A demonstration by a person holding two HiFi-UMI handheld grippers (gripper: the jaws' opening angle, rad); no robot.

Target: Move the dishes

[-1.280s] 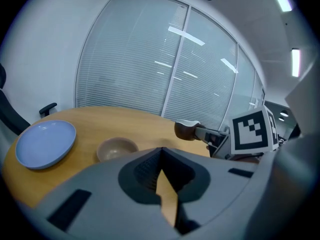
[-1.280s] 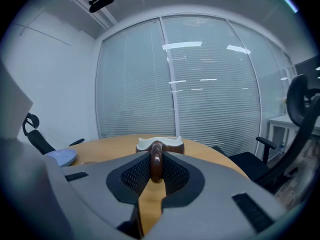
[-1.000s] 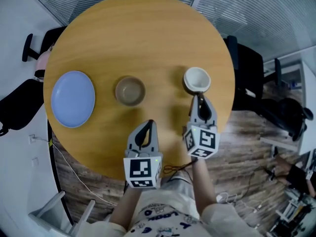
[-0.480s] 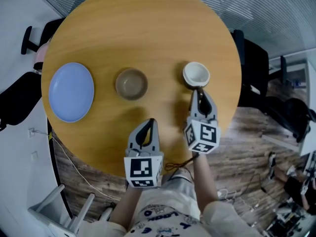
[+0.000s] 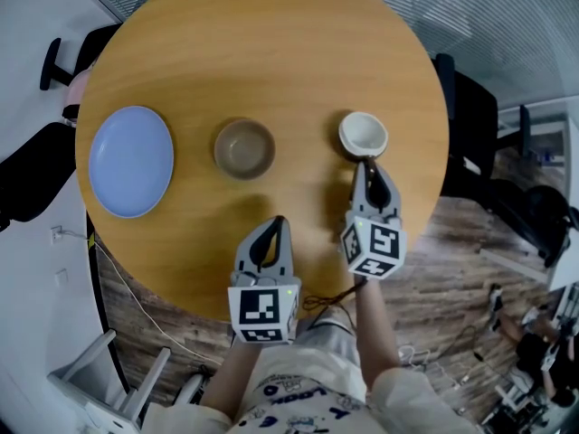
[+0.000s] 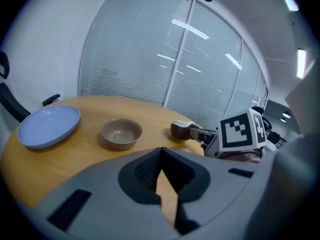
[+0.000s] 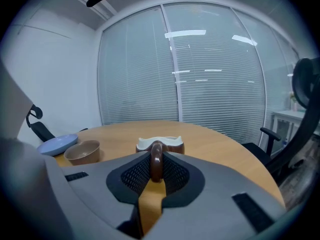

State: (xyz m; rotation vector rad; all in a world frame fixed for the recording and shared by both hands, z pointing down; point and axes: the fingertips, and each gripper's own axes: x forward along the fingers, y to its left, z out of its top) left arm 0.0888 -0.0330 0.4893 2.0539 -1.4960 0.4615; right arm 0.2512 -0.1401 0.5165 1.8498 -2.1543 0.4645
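Brown cup (image 7: 172,146) handle-first between right gripper (image 7: 156,159)

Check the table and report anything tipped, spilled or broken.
Nothing stands out. The blue plate, tan bowl and brown cup are all upright and intact, and no spill shows on the table. The right gripper is clamped on the cup's handle.

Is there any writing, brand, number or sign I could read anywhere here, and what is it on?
On the shirt: blue print, too small and blurred to read.
On the left marker cube and right marker cube: black-and-white square patterns, no letters.
On the blue plate, brown bowl and cup: no writing seen.
So nothing here can be read as text.
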